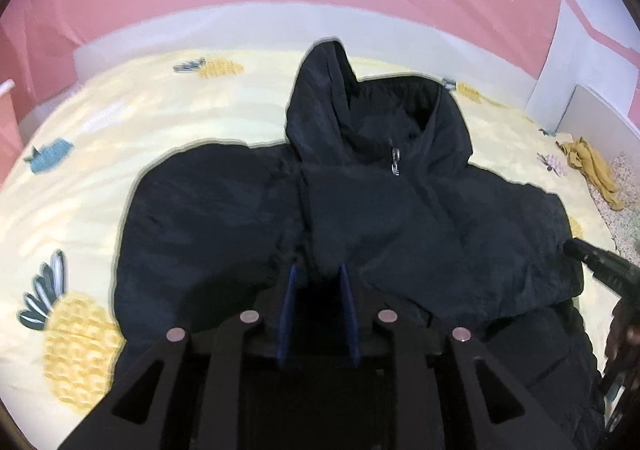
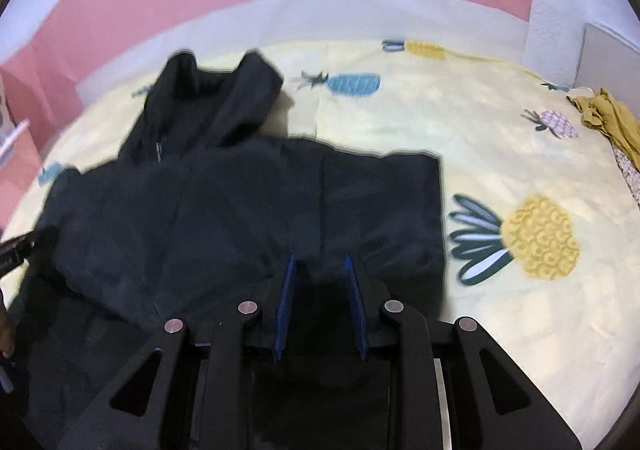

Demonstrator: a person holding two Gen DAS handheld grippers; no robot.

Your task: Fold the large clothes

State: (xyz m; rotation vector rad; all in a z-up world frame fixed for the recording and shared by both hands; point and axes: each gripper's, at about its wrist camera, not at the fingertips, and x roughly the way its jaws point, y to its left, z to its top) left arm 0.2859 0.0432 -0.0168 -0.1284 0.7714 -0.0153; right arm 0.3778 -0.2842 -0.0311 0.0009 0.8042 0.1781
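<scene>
Lying on the bed [image 2: 400,130], the black jacket [image 1: 360,218] is looking partly folded, sleeves tucked in and hood [image 1: 320,98] still sticking out. Left gripper [image 1: 319,270] and right gripper [image 2: 320,262] are hovering over it, fingers narrowly parted, holding nothing. A yellow cloth [image 2: 612,118] is sitting well beyond the jacket, not obstructing.

A: What's it all on?
B: Bed [image 1: 120,118] w/ pale yellow sheet [image 2: 500,322], pineapple prints.
A: What's lying on it?
B: Black jacket [image 1: 360,218], spread flat mid-bed, hood toward the headboard [image 1: 200,30]. Mustard cloth [image 1: 596,170] crumpled at the right edge, well apart from jacket. Patterned fabric just beside the cloth – too blurry to tell more
</scene>
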